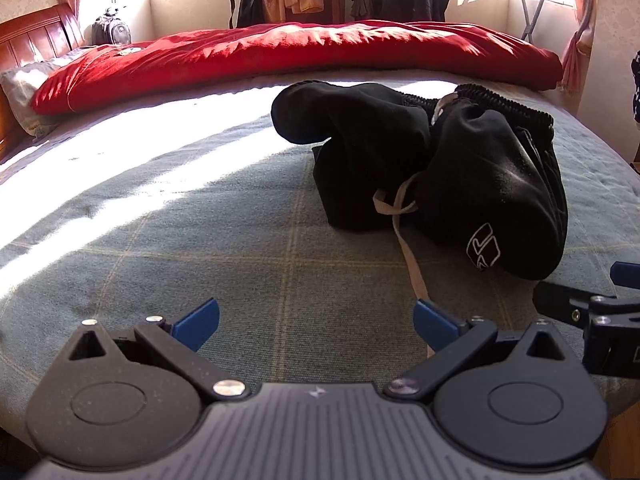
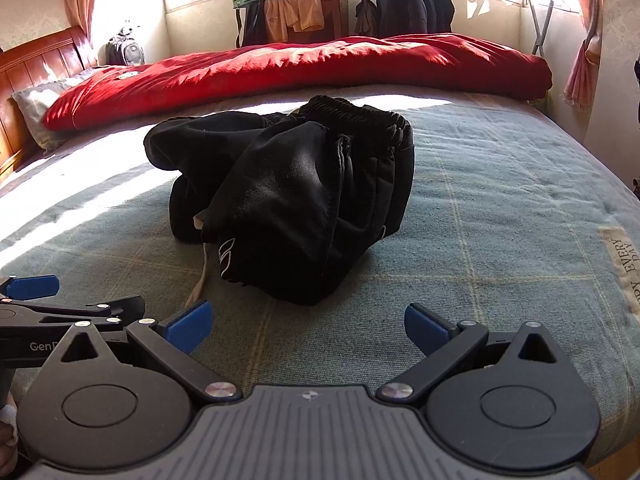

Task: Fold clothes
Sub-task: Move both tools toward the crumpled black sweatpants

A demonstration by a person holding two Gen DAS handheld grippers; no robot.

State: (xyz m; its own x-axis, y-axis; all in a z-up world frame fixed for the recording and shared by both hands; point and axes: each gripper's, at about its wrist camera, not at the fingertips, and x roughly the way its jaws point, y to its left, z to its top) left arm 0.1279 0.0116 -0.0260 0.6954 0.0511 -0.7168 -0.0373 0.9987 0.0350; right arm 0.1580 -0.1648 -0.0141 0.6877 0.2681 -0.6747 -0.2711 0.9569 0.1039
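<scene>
Nearest the lens: left gripper (image 1: 316,326), blue-tipped fingers spread wide, nothing between them, low over a grey-blue checked bedspread (image 1: 160,248). Beside it on the right, right gripper (image 2: 308,326), likewise splayed and empty, held level with its partner – the two close together at the near edge of the bed.

Just beyond both: black trousers (image 2: 288,200) in a loose, rumpled heap near the middle of the bedspread, not flat and not squared. Elastic waistband (image 2: 360,116) bunched at the far side, fabric slumped in thick overlapping layers, a white logo (image 1: 484,250) on the near face. Pale drawstring (image 1: 404,240) trailing out of the heap toward the left gripper, almost to its right fingertip.

Farther off: a red quilt (image 1: 300,56) rolled along the far edge, a wooden headboard (image 1: 36,36) at left, dark coats and a drying rack by bright windows.

Likely trouble from here, as a judgement:
- Pinching several layers at once, since the heap hides which edge belongs to which leg – lifting would then drag the whole lump instead of opening it.
- Catching the loose drawstring rather than cloth, pulling the cord through the waistband or cinching it tighter.
- Snagging the bedspread underneath on a low approach.
- Black fabric in hard sunlight and deep shadow giving few visible seams, so easy misjudging of hems.
</scene>
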